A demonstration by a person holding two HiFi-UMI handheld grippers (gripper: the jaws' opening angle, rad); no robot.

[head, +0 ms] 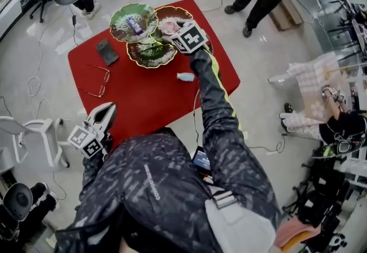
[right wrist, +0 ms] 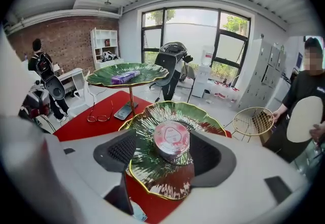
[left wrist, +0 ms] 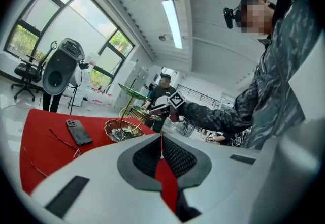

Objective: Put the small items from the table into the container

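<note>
- My right gripper (right wrist: 166, 152) reaches out over the far side of the red table (head: 149, 97). Its jaws stand wide apart and grip nothing.
- Between those jaws a round pink tin (right wrist: 171, 138) rests on a green, gold-rimmed leaf dish (right wrist: 152, 180) of the tiered stand. I can see a gap between the tin and the pad on each side.
- Ahead of the right gripper and higher up, to its left, is the stand's top leaf dish (right wrist: 152, 73). A small purple packet (right wrist: 125, 77) lies on it.
- My left gripper (left wrist: 162, 149) is held low at the near left edge of the table, well away from the stand. Its jaws are pressed together at the tips with nothing between them.
- Ahead of the left gripper on the cloth lie a dark phone (head: 106, 51) and a pair of thin-framed glasses (head: 98, 82).
- A small pale blue sachet (head: 185, 77) lies on the table just beside my right forearm, behind the right gripper.
- Risk: if I draw the right gripper back at a slant, a jaw could clip the tin or catch the dish's raised rim. I judge the stand top-heavy on its thin stem, so it might rock and spill.
- Risk: my right sleeve passes close to the sachet and could sweep it off the table edge.
- Risk: the glasses look thin and springy. They may slip or twist when pinched.
</note>
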